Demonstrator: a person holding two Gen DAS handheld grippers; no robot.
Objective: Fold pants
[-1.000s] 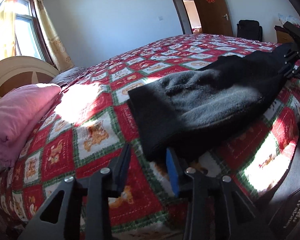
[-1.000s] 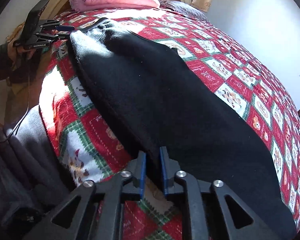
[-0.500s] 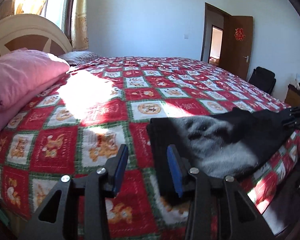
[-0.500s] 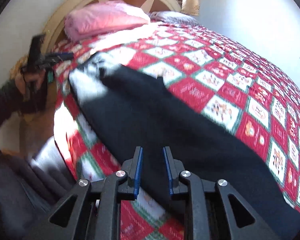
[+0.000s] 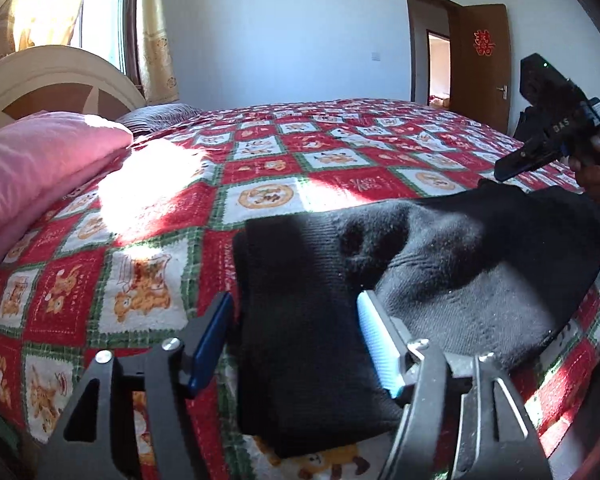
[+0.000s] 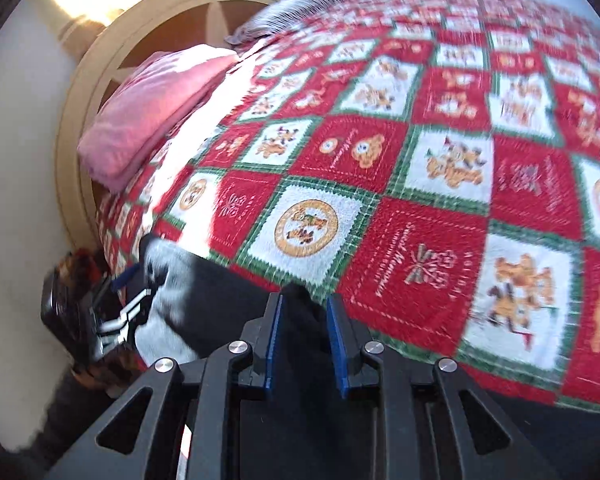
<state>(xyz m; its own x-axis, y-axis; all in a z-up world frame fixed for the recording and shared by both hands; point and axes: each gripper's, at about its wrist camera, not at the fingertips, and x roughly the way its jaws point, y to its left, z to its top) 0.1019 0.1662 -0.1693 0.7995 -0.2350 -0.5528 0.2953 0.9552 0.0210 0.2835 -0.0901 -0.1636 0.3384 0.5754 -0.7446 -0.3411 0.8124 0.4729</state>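
Note:
Black fleece pants (image 5: 420, 264) lie along the near edge of a bed with a red, white and green patchwork quilt (image 5: 300, 160). My left gripper (image 5: 296, 340) is open, its blue pads either side of the near end of the pants. My right gripper (image 6: 303, 334) is shut on a fold of the pants (image 6: 236, 300) and holds it above the quilt (image 6: 420, 184). The right gripper also shows at the far right of the left wrist view (image 5: 548, 136). The left gripper shows at the left of the right wrist view (image 6: 116, 312).
A pink pillow (image 5: 40, 160) lies against the cream headboard (image 5: 60, 76) at the left. A window with curtains (image 5: 148, 28) is behind it. A brown door (image 5: 480, 64) stands open at the far right. The bed edge runs close below the pants.
My left gripper has opened wider around the pants' near end. My right gripper has lifted its end of the pants and swung towards the headboard side, bringing the two grippers closer.

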